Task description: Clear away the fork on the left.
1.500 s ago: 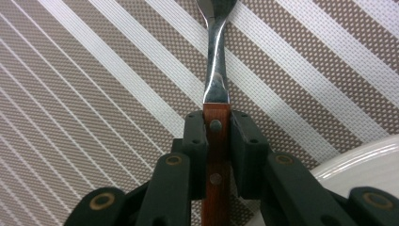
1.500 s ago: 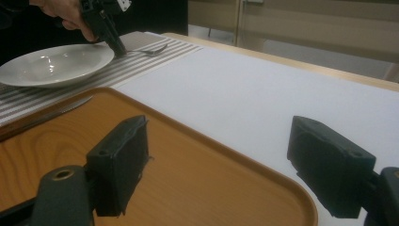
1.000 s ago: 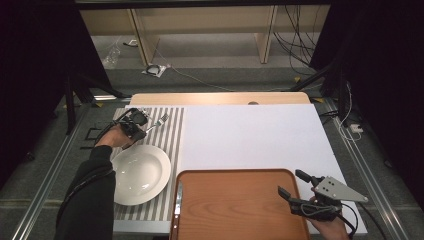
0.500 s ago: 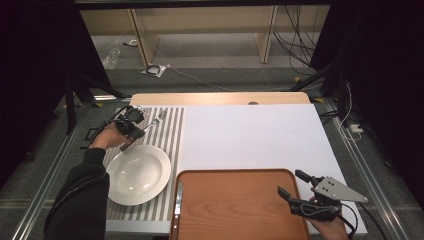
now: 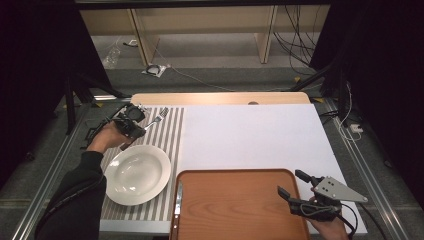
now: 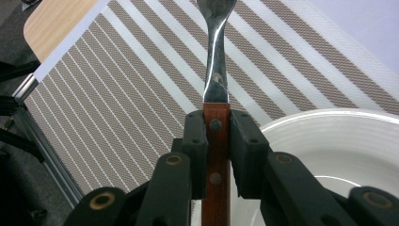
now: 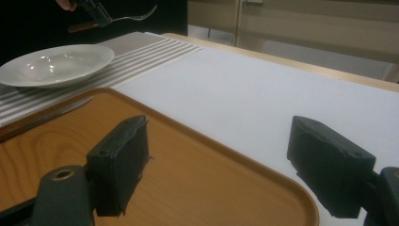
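My left gripper [image 5: 131, 125] is shut on the wooden handle of a fork [image 5: 156, 118], held above the striped placemat [image 5: 165, 135] just beyond the white plate [image 5: 137, 173]. In the left gripper view the jaws clamp the handle just below the steel neck of the fork [image 6: 215, 70], which points away over the placemat [image 6: 117, 94], with the plate [image 6: 339, 136] at the right. My right gripper [image 5: 291, 182] is open over the near right corner of the wooden tray [image 5: 235, 210]. Nothing lies between its jaws [image 7: 221, 160].
A knife [image 5: 178, 197] lies along the tray's left edge. A white mat [image 5: 250, 135] covers the table's middle and right. The right gripper view shows the tray [image 7: 188, 179], the knife [image 7: 47, 115], the plate [image 7: 56, 63] and the far fork [image 7: 136, 15].
The left hand and forearm have swung slightly outward to the left while the gripper keeps the fork above the placemat. The right gripper has not moved.
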The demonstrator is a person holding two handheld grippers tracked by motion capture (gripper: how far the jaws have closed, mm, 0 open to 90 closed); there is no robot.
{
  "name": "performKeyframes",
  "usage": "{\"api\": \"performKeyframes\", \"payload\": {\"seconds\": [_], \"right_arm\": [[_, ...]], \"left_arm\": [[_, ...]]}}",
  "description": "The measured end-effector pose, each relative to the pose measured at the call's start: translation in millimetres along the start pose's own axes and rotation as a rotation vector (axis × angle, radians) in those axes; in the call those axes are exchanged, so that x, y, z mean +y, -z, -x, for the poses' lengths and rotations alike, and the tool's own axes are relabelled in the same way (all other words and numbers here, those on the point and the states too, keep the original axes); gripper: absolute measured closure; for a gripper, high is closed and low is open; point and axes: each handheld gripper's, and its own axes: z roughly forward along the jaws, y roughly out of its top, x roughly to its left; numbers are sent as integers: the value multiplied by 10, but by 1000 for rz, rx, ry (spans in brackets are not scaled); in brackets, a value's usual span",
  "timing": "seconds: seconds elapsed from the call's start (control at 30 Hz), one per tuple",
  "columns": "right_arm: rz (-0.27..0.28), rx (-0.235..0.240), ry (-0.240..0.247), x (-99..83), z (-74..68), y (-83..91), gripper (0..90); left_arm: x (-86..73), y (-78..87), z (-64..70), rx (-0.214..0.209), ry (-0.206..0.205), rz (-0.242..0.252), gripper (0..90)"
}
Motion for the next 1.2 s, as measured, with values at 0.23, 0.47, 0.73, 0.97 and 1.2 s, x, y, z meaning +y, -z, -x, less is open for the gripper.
{"api": "performKeyframes", "payload": {"seconds": [0.23, 0.47, 0.73, 0.97, 1.2], "right_arm": [[-8, -3, 0, 3, -4, 3, 219], [1, 0, -2, 2, -5, 0, 219], [3, 0, -6, 4, -7, 3, 219], [3, 1, -3, 3, -11, 4, 219], [6, 1, -2, 3, -13, 2, 219]], "left_arm": [[12, 104, 183, -20, 17, 26, 774], [38, 180, 431, -51, -3, 58, 774], [56, 254, 683, -84, -39, 90, 774], [3, 314, 925, -132, -65, 121, 774], [-49, 346, 1138, -166, -74, 157, 774]]}}
